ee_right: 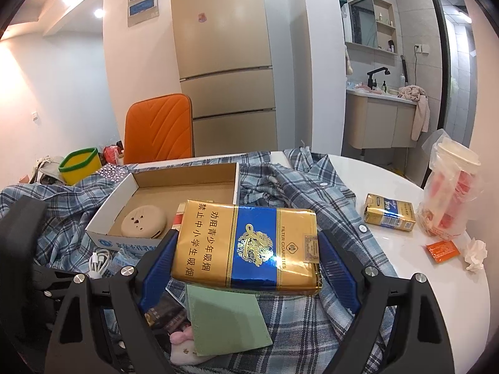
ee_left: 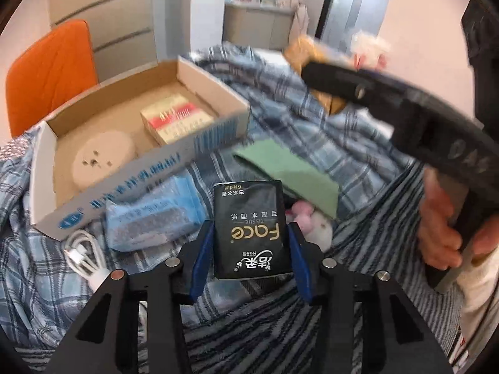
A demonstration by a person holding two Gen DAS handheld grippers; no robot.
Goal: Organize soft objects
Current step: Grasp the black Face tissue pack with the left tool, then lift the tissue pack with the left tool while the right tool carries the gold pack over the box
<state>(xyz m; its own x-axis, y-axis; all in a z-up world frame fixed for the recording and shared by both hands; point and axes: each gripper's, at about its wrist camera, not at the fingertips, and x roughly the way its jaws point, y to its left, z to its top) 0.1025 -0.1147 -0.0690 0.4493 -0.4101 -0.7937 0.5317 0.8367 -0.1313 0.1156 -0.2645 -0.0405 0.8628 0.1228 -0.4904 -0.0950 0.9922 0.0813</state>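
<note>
While both packs hung clear of the cloth, the deciding relation was where the cardboard box lay from each pair of jaws.

Tissue pack: the black tissue pack (ee_left: 249, 230) sat upright-lengthwise between the left jaws, its long axis pointing forward along the fingers.
Left gripper: the left gripper (ee_left: 249, 258) had narrowed onto the pack, blue pads pressing both long sides.
Cigarette carton: the gold-and-blue cigarette carton (ee_right: 246, 246) lay crosswise in the right jaws, long axis running from finger to finger.
Right gripper: the right gripper (ee_right: 246, 268) was spread wide yet clamped on the carton's two short ends.
Box: the open cardboard box (ee_left: 103, 168) lay ahead and to the left of both grippers, on the plaid shirt (ee_left: 299, 127) covering the desk (ee_right: 414, 249); it already held a round beige case (ee_left: 103, 155) and a red-and-cream pack (ee_left: 177, 118).
Nearer hand: judging from the left view, the left one was closer to the box's near wall.
Under the jaws: a green card (ee_right: 224, 321), a pink plush toy (ee_left: 312, 221) and a blue packet (ee_left: 149, 215) lay on the cloth.
Next move, as a guess: the tissue pack probably needed carrying forward-left over the near wall.
</note>
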